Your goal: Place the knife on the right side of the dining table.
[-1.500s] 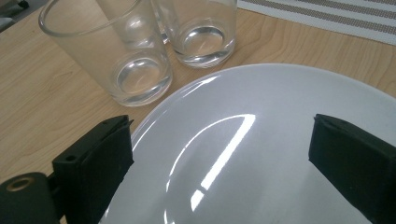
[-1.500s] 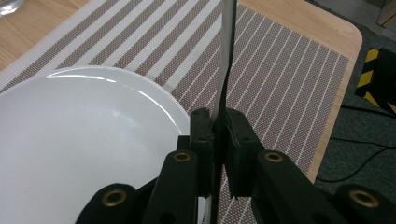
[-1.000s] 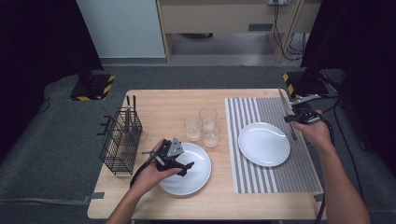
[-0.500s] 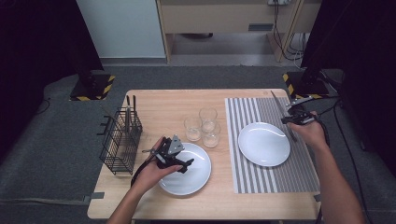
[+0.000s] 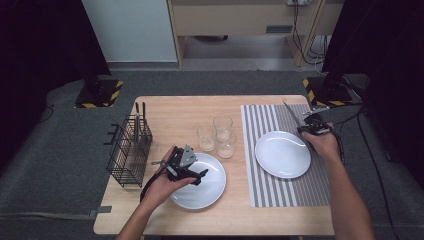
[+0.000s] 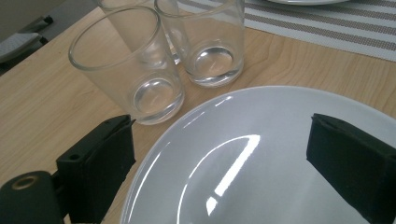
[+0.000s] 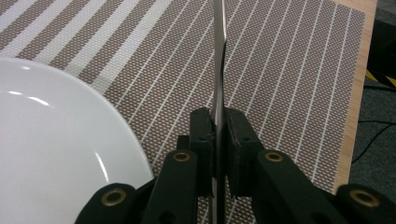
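Observation:
My right gripper [image 5: 309, 126] is shut on a silver table knife [image 5: 291, 113], which points away toward the back of the striped placemat [image 5: 265, 190]. In the right gripper view the knife [image 7: 219, 46] stands edge-on between the pads of the right gripper [image 7: 218, 121], low over the placemat [image 7: 280, 70], just right of a white plate [image 7: 56, 130]. My left gripper [image 5: 197, 175] hovers open over a second white plate [image 5: 205, 192] on the bare wood. The jaws of the left gripper [image 6: 222, 154] stand wide apart above that plate [image 6: 261, 186], with nothing between them.
Three clear glasses [image 5: 222, 122] [image 5: 206, 137] [image 5: 226, 144] stand between the two plates, close ahead of my left gripper, as the nearest glass [image 6: 130, 60] shows. A black wire basket [image 5: 131, 150] with cutlery [image 5: 136, 120] sits at the table's left edge. The table's right edge runs just beyond the placemat.
My right hand has sunk and shifted slightly left with the knife, closer to the placemat beside the plate. The left hand has stayed still.

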The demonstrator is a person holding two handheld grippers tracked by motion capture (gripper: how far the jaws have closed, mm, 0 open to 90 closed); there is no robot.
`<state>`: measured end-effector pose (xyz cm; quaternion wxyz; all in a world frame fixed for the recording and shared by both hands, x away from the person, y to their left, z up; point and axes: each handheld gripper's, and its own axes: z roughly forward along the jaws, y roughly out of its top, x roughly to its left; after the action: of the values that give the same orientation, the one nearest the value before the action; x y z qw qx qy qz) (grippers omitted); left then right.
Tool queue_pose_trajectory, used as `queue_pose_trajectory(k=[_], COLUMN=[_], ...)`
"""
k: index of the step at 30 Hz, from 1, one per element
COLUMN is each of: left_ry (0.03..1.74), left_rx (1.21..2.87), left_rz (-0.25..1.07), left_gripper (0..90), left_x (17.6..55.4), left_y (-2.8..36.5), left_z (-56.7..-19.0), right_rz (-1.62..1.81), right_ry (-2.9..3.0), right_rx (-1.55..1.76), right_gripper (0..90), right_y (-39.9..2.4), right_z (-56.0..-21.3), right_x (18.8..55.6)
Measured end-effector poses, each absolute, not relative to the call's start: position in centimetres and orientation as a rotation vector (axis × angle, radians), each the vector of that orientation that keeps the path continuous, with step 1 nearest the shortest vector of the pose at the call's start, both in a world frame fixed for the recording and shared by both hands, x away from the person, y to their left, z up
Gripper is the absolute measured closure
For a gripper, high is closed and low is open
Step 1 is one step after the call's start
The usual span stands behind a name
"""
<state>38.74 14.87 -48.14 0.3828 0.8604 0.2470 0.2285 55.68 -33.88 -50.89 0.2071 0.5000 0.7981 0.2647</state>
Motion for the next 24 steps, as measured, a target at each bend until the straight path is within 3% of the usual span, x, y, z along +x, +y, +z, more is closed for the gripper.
queue_pose_trajectory(k=[24], left_ry=[0.702], left_rx=[2.171], left_rz=[0.58], left_gripper=[7.1], left_x=[39.2], left_y=[15.7], left_z=[-48.2], right_rz=[0.738], right_ry=[2.185], right_rx=[1.408], right_gripper=[82.6], right_y=[-33.3], right_z=[-52.0], right_x=[56.0])
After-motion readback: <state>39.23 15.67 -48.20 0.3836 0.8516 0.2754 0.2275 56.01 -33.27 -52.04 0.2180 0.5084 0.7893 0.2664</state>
